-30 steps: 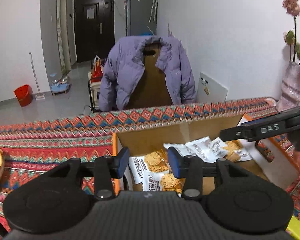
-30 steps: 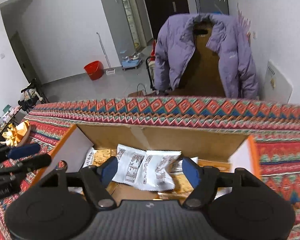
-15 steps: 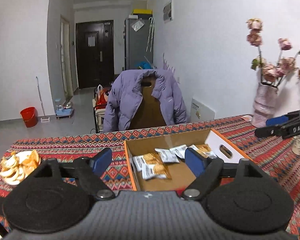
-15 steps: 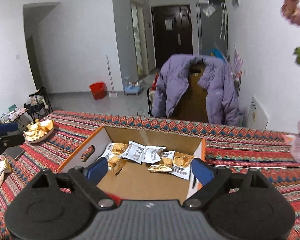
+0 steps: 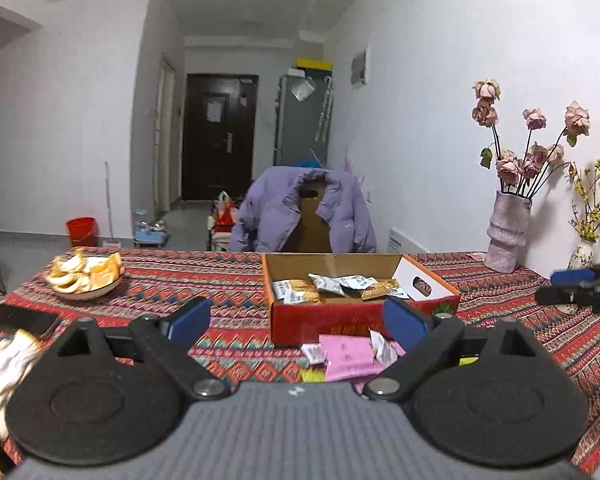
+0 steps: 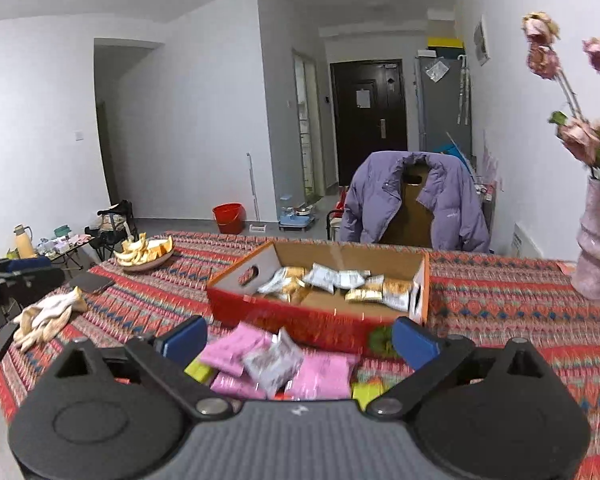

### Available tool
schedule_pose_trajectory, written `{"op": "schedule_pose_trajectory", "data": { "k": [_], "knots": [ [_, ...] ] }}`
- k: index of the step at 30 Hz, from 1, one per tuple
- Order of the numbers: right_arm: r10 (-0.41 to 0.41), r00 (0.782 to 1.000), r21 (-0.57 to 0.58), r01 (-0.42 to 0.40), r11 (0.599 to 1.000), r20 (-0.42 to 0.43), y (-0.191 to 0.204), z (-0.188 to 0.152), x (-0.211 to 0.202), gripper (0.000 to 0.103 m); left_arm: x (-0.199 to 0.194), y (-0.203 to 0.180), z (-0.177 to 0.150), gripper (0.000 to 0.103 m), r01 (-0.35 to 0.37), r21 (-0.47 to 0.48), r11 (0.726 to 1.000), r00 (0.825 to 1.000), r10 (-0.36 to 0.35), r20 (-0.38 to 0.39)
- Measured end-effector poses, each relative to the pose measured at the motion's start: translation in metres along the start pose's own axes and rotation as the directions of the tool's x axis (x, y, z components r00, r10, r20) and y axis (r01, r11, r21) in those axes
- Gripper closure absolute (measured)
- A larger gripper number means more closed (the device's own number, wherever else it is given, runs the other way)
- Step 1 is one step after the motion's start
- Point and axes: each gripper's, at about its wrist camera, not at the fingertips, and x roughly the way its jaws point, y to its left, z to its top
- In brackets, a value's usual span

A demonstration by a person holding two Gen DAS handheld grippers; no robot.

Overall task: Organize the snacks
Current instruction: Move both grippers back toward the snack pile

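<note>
An open cardboard box with red-orange walls point(image 5: 320, 318) point(image 6: 284, 316) stands mid-table with several snack packets point(image 5: 300, 290) point(image 6: 332, 280) lying inside. In front of it lie loose pink packets point(image 5: 348, 354) point(image 6: 324, 376) and a silvery packet point(image 6: 274, 362). My left gripper point(image 5: 296, 322) hangs back from the box, its jaws opening, with nothing between them. My right gripper point(image 6: 299, 340) is above the loose packets, its jaws opening too, gripping nothing. Each gripper shows at the edge of the other's view: the right gripper point(image 5: 564, 285) and the left gripper point(image 6: 28, 271).
A plate of orange peel point(image 5: 86, 276) sits at the far left, with a dark phone point(image 5: 24, 318) and white gloves point(image 6: 48, 316) nearer. A pink vase of dried roses point(image 5: 508, 232) stands at the right. A chair with a purple jacket point(image 5: 304, 212) is behind the table.
Both grippers have drawn back from over the box toward the table's near side, and their jaws have spread wider. The loose packets in front of the box have come into view.
</note>
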Motion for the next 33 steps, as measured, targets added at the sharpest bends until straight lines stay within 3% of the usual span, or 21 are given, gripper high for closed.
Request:
{"op": "schedule_pose_trajectory", "data": {
  "k": [7, 12, 15, 23, 31, 33],
  "knots": [
    [-0.105, 0.995, -0.083, 0.105, 0.991, 0.004, 0.039, -0.066, -0.044, 0.002, -0.039, -0.015, -0.048, 0.005, -0.052, 0.024, 0.998, 0.997, 0.054, -0.051],
    [-0.119, 0.993, -0.086, 0.117, 0.989, -0.020, 0.055, -0.099, -0.052, 0.002, -0.045, -0.004, -0.076, 0.005, -0.061, -0.024, 0.998, 0.987, 0.057, -0.148],
    [-0.129, 0.991, -0.096, 0.125, 0.987, -0.032, 0.062, -0.113, -0.050, 0.002, -0.048, 0.000, -0.084, 0.005, -0.077, -0.015, 0.997, 0.983, 0.073, -0.166],
    [-0.120, 0.992, -0.038, 0.119, 0.992, -0.039, 0.058, -0.125, -0.044, 0.002, -0.031, -0.006, -0.083, 0.005, -0.058, 0.007, 0.998, 0.980, 0.058, -0.188],
    [-0.138, 0.989, 0.003, 0.139, 0.990, -0.044, 0.042, -0.114, -0.028, 0.002, 0.020, -0.018, -0.069, 0.005, -0.004, 0.001, 1.000, 0.975, 0.004, -0.221],
    [-0.133, 0.990, 0.035, 0.134, 0.990, -0.034, 0.035, -0.109, -0.021, 0.007, 0.039, -0.021, -0.064, 0.005, 0.011, -0.006, 1.000, 0.975, -0.012, -0.220]
  ]
}}
